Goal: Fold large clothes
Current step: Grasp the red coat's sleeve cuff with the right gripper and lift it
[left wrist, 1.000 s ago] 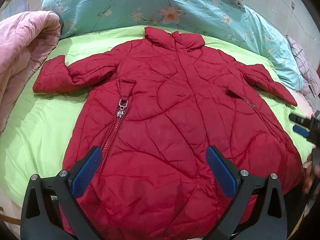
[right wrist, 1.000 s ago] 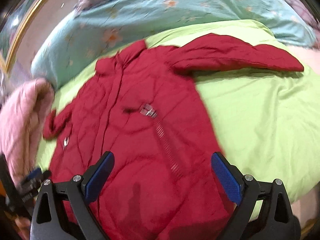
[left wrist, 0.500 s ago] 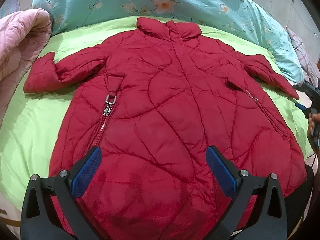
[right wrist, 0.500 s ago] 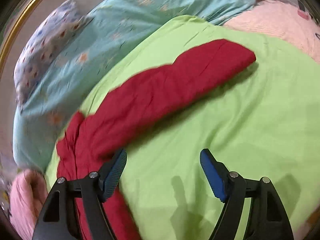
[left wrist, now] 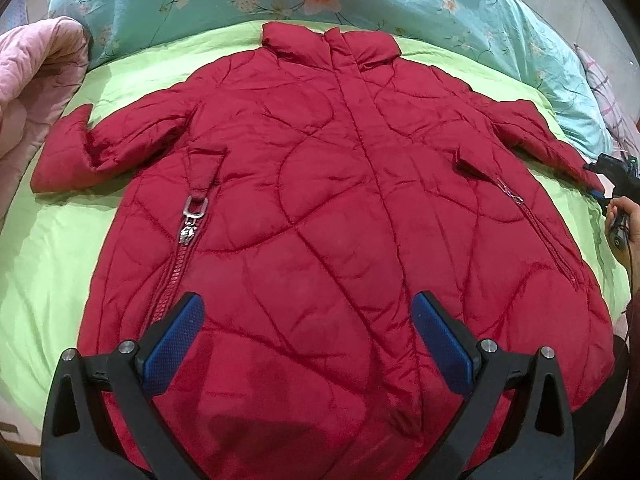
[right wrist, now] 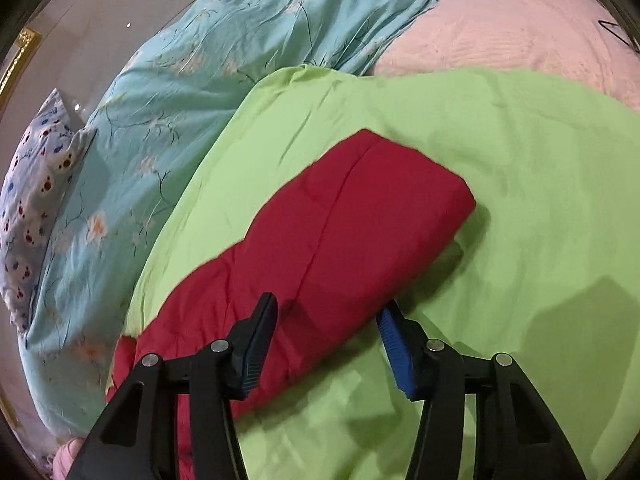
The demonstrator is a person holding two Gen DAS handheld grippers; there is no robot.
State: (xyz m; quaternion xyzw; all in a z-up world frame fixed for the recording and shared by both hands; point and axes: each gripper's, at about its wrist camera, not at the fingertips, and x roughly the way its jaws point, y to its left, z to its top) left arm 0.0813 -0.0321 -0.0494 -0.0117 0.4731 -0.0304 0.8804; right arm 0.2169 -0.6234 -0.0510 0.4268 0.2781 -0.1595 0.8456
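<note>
One red quilted coat, spread front-up on one light-green sheet. Two sleeves on the coat, one to each side, plus one collar. Two slanted pocket zippers on the front, one with a single silver pull. One turquoise floral duvet beyond the collar. One pink quilt at the left edge. One spotted pillow. Two claws: one left claw, one right claw, two blue pads apiece.
</note>
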